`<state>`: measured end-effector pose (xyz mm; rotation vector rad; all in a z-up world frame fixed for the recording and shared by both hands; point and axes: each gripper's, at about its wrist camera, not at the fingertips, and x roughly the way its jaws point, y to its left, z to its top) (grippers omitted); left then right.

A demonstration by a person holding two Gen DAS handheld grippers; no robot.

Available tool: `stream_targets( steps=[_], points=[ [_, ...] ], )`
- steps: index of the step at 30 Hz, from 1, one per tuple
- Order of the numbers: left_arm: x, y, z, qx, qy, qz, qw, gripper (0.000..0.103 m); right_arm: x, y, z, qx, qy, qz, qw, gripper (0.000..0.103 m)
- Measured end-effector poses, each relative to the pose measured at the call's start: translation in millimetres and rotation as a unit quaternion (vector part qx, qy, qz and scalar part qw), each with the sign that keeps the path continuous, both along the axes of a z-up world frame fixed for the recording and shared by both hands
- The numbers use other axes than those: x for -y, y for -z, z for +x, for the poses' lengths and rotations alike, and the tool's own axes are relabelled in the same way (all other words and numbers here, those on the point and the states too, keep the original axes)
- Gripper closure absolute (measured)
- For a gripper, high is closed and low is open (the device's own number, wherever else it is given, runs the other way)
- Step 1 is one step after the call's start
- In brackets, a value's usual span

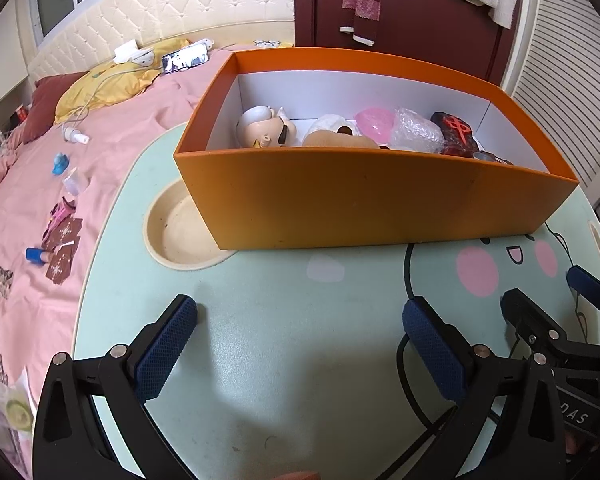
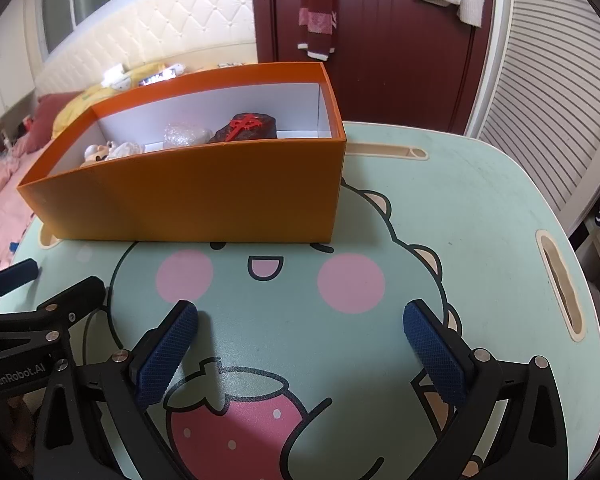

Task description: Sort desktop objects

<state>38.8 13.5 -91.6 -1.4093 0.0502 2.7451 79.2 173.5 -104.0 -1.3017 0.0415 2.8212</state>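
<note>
**Everything's sitting in the orange box, both grippers hanging empty**

The orange box (image 1: 356, 204) is sitting on the mint cartoon table (image 1: 284, 312), straight ahead of the left gripper (image 1: 300, 320) and ahead and to the left of the right gripper (image 2: 300, 322). Inside it, a doll head (image 1: 260, 130), a pink blob thing (image 1: 376, 122), a bubble-wrapped bundle (image 1: 416, 132) and a dark rock with a red symbol (image 2: 246, 130) are lying side by side (a few more bits are in there too, can't tell what they are).

Both grippers are hovering low over the table with fingers spread wide, nothing between them. They're sitting just beside each other, the right one showing at the left one's right edge.

Off to the left gripper's left, a pink bed (image 1: 112, 152) is holding scattered small stuff. Beyond the box, a dark red door (image 2: 380, 40) with a striped scarf (image 2: 318, 8) hanging on it.
</note>
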Motion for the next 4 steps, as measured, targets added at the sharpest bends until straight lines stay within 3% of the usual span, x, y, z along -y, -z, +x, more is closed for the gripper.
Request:
stream_targets(
  steps=[4],
  points=[
    [0.8, 0.4, -0.6, -0.002, -0.007, 0.0, 1.0, 0.0, -0.5, -0.4, -0.1, 0.0, 0.0, 0.0, 1.0, 0.0]
  ],
)
